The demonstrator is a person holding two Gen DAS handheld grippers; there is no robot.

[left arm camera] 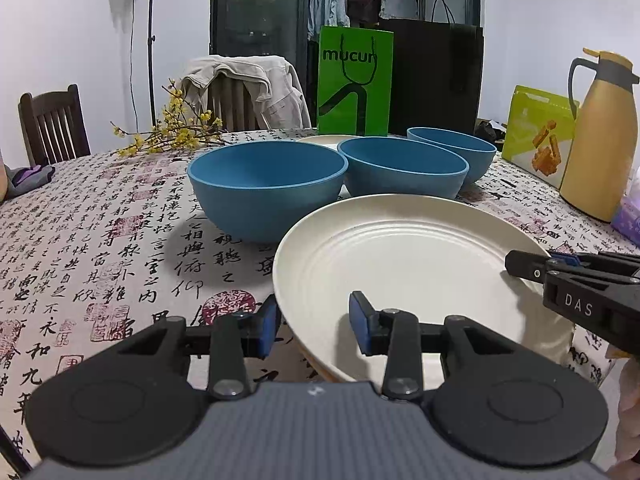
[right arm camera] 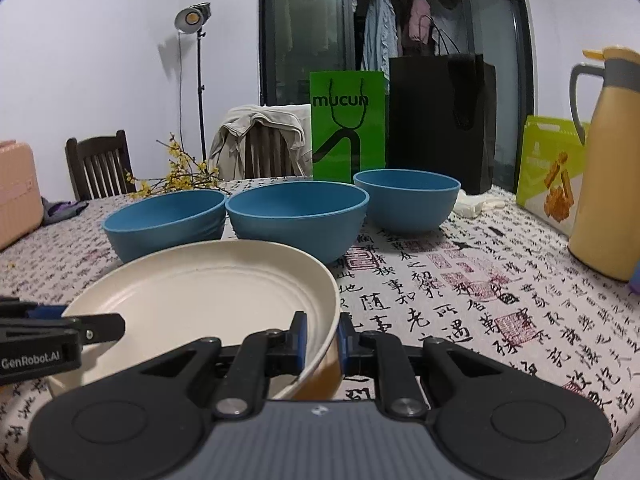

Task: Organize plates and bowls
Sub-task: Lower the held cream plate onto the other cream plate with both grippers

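Across the table [left arm camera: 100, 216] with its calligraphy-print cloth, going from the left, the left claw [left arm camera: 314, 326] straddles the near-left rim of the cream plate [left arm camera: 400, 264]; one blue pad sits outside the rim and one inside, with a visible gap, so it stands open around the edge and does not pinch it. The plate lies at the table's near edge, and it seems to rest on something orange-brown beneath it, perhaps another plate, though that is hard to tell. Behind it three blue bowls [left arm camera: 266, 190] stand in a row, well clear of each other's insides, and a further pale plate [left arm camera: 328, 140] peeks out behind them. On the right, the right claw [right arm camera: 322, 342] is clamped on the plate's right rim, pads pressed on either side of the lip. The plate looks rigid, light and smooth, probably plastic or bamboo fibre, so it should slip readily; the raised rim is the sensible hold, gripped on opposite sides to keep it level. The bowls look equally stiff and should nest easily.
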